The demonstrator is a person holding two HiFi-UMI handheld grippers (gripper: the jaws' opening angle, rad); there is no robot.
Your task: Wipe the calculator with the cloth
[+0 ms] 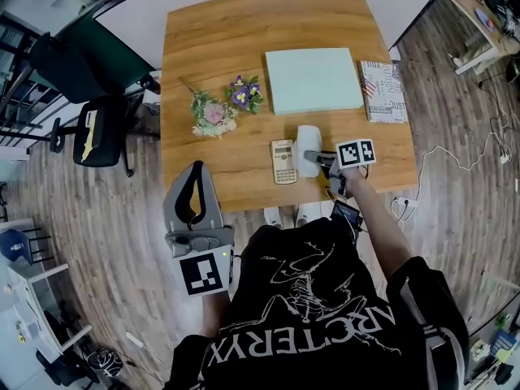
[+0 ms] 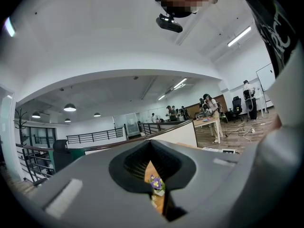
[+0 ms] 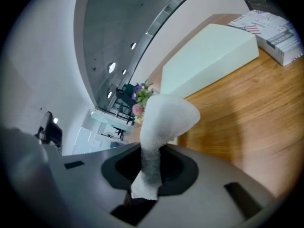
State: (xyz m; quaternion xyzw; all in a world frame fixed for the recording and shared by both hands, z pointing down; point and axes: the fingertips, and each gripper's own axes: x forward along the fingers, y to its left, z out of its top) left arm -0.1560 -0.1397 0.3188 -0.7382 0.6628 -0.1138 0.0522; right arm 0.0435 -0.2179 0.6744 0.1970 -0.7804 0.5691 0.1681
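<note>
A beige calculator [image 1: 283,161] lies flat near the front edge of the wooden table [image 1: 244,35]. Just right of it a white cloth [image 1: 307,143] stands bunched up from the tabletop. My right gripper [image 1: 314,159] is shut on the cloth's near end. In the right gripper view the cloth [image 3: 164,118] rises out of the closed jaws of the right gripper [image 3: 148,167] and hides the calculator. My left gripper [image 1: 197,169] hangs off the table's front left, shut with nothing in it. The left gripper view shows the left gripper [image 2: 154,177] pointing nearly level across the room.
Two small flower bunches [image 1: 215,116] [image 1: 244,93] lie left of centre on the table. Behind the cloth is a pale green flat box [image 1: 314,80], with a printed book [image 1: 383,90] to its right. A black office chair [image 1: 101,132] stands left of the table.
</note>
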